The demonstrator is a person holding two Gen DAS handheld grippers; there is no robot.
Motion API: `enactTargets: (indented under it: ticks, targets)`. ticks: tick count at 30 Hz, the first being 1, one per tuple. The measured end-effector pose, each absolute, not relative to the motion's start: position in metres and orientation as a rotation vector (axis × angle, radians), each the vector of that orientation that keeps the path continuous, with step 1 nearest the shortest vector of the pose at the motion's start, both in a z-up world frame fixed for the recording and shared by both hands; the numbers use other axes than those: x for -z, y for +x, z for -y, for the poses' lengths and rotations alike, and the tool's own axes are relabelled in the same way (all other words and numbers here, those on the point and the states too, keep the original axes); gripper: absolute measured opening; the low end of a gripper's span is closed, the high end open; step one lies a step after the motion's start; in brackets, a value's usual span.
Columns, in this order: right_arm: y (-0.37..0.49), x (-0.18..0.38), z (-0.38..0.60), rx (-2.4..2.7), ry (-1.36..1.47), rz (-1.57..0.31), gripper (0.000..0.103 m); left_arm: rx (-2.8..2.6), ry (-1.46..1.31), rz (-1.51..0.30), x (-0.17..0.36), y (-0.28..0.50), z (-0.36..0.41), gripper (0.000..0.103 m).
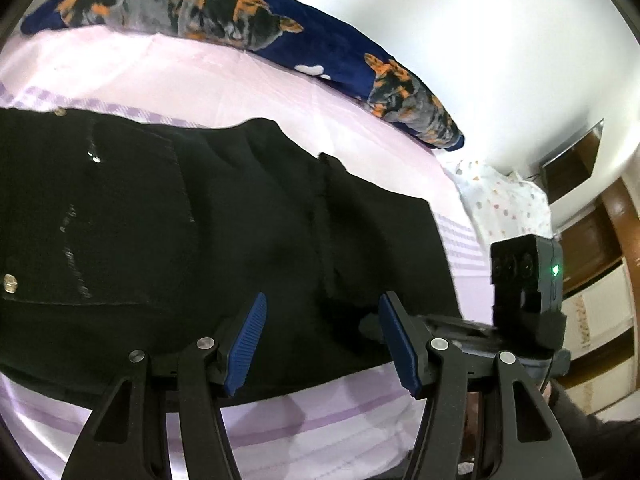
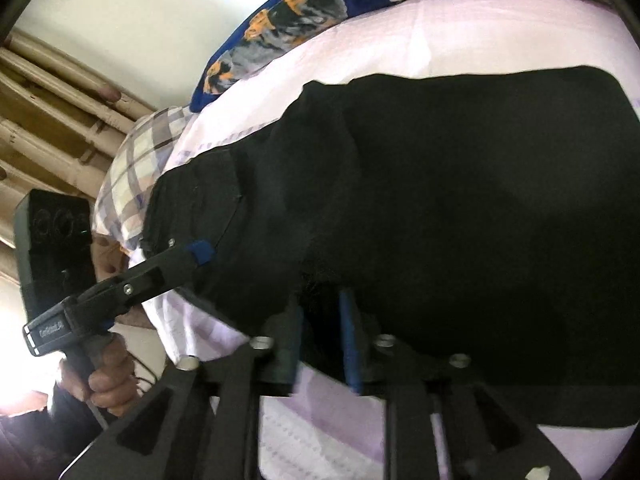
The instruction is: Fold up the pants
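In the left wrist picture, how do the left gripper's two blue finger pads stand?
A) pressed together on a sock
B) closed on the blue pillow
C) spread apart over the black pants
C: the left gripper has its blue pads wide apart above the black pants, holding nothing.

Pale lilac bedsheet [image 1: 248, 80]; navy cat-print blanket [image 1: 224, 16] against white wall [image 1: 460, 20]; brown wooden furniture [image 1: 592, 216] beside bed.

A home bedroom is indicated. A bed is covered by a pale pink sheet [image 1: 200, 76] with lilac stripes. A navy animal-print blanket [image 1: 248, 28] is laid along the white wall [image 1: 460, 40]. A checked pillow [image 2: 136, 172] and wooden furniture [image 1: 580, 208] are visible.
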State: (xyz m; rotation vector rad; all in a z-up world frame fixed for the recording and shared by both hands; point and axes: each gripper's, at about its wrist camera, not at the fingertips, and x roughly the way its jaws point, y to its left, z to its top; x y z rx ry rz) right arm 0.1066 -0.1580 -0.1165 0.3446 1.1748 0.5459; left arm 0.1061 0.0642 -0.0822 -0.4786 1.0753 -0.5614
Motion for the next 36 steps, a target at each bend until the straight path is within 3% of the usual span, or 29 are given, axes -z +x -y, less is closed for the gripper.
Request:
enactTargets:
  ticks: [6,10,32,35,36]
  targets:
    - [0.091,0.091,0.182,-0.479,0.405,-1.067,0.04,0.639,-0.569,-1.141,0.088,0.106,-0.06,0.06]
    - [0.084,0.071,0.208,-0.367,0.417,-0.965,0.043,0.7,-0.696,-1.233,0.102,0.111,-0.054,0.059]
    - [0.085,0.071,0.261,-0.253,0.617,-0.876,0.043,0.719,-0.804,-1.386,0.138,0.139,-0.017,0.058]
    - [0.084,0.072,0.262,-0.25,0.617,-0.876,0.043,0.717,-0.77,-1.412,0.142,0.14,-0.004,0.031]
    - [0.084,0.073,0.262,-0.246,0.614,-0.878,0.043,0.702,-0.758,-1.428,0.146,0.14,-0.002,0.01]
